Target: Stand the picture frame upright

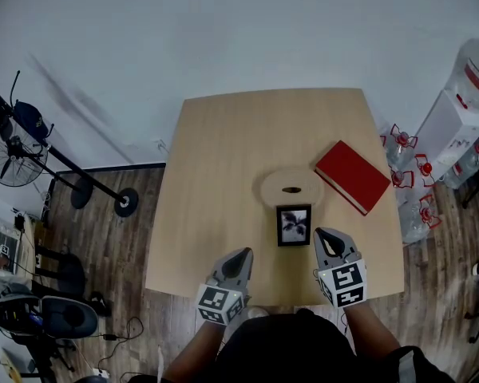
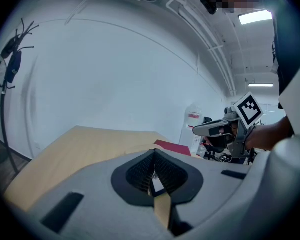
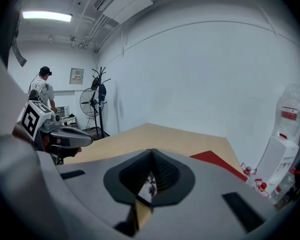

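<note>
Picture frame [image 1: 294, 225] sits before the round board [image 1: 273, 185], book [image 1: 352, 175] right of both.

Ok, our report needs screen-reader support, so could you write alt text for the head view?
A small black picture frame sits on a wooden table, just beyond the left gripper and right gripper, both shut. Behind it lie a round wooden disc and, further right, a red book.

No legible writing showing anywhere, red label [image 3: 289, 114] on the water bottle [image 3: 291, 98] blurring beyond reading, wall notice [image 3: 76, 75] likewise.
</note>
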Motion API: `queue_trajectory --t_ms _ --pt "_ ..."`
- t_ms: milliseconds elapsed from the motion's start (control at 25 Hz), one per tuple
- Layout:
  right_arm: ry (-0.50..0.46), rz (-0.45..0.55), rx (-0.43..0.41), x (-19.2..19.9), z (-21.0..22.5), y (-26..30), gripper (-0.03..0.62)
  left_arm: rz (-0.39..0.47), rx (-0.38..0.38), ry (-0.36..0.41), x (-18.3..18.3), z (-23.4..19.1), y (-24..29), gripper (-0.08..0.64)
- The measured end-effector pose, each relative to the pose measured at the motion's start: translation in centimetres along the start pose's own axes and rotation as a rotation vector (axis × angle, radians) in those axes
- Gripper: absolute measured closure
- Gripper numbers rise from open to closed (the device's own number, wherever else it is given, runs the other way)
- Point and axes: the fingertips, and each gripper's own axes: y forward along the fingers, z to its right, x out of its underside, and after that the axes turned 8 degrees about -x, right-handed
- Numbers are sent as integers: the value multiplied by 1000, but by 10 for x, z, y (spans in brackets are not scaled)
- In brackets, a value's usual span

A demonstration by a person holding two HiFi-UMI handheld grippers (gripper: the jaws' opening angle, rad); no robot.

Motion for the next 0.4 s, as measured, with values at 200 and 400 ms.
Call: queue_trajectory --t_ms 200,400 --pt "-4 6 -15 -1 -7 4 583 -1 0 4 0 0 1 565" --pt "-8 11 -16 -2 -6 7 583 -5 -5 7 0 -2 5 565"
